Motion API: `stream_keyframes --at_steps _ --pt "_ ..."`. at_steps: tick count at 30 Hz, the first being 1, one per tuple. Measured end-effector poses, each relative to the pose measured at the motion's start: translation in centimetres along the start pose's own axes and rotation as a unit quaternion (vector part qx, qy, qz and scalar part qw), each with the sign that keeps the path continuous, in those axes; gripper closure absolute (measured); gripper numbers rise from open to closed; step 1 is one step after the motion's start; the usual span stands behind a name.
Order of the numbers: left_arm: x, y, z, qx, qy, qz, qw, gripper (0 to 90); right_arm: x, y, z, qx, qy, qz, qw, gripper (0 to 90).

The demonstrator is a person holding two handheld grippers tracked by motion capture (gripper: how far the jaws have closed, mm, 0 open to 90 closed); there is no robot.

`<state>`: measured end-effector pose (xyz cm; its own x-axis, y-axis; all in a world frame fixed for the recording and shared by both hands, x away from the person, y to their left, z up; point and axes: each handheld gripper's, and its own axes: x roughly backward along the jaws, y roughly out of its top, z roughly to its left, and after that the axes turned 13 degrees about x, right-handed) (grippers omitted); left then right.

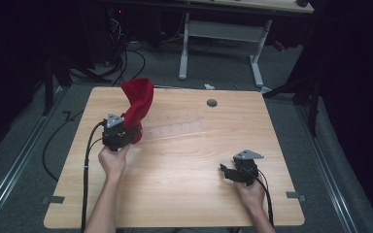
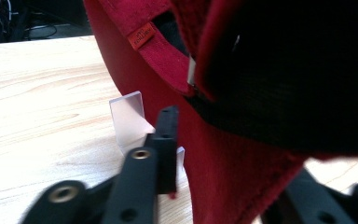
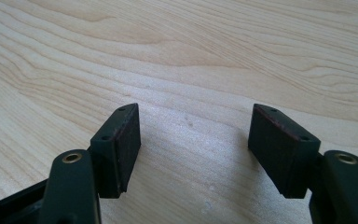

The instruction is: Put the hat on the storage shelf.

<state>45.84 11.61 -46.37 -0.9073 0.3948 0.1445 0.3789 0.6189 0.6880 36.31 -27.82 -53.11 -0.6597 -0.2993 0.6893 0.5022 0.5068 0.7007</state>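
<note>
Light wooden worktop (image 1: pixel 184 184) with rounded corners. A grey round grommet (image 1: pixel 211 103) sits near its far edge. Grey tape tabs (image 1: pixel 53 200) mark its near corners. Beyond the worktop, a white-legged desk (image 1: pixel 223 43) and black cables (image 1: pixel 126 58) on grey floor.

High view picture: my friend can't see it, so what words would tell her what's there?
A person's left gripper lifts a red cap above a wooden table. The right gripper rests open near the table's right side, holding nothing.
</note>
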Motion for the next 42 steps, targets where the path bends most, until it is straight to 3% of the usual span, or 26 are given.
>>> stream_keyframes --at_steps 5,11,19,28,35,42 --pt "0.3 0.0 -0.1 -0.006 0.003 0.003 1.0000 48.1 0.0 0.0 0.0 0.000 0.000 0.000 1.0000 34.3" --pt "0.7 0.2 -0.3 -0.008 0.004 0.003 1.0000 39.6 0.0 0.0 0.0 0.000 0.000 0.000 1.0000 34.3" --pt "1.8 0.9 -0.8 0.003 -0.012 0.006 0.9999 37.6 0.0 0.0 0.0 0.000 0.000 0.000 1.0000 34.3" --pt "2.9 1.2 -1.3 -0.001 -0.015 0.012 0.9998 35.5 0.0 0.0 0.0 0.000 0.000 0.000 1.0000 34.3" --pt "3.5 1.1 -1.6 -0.013 -0.009 0.014 0.9998 35.5 0.0 0.0 0.0 0.000 0.000 0.000 1.0000 34.3" --pt "4.2 1.2 -1.6 -0.008 -0.007 0.009 0.9999 36.8 0.0 0.0 0.0 0.000 0.000 -0.001 1.0000 34.3"
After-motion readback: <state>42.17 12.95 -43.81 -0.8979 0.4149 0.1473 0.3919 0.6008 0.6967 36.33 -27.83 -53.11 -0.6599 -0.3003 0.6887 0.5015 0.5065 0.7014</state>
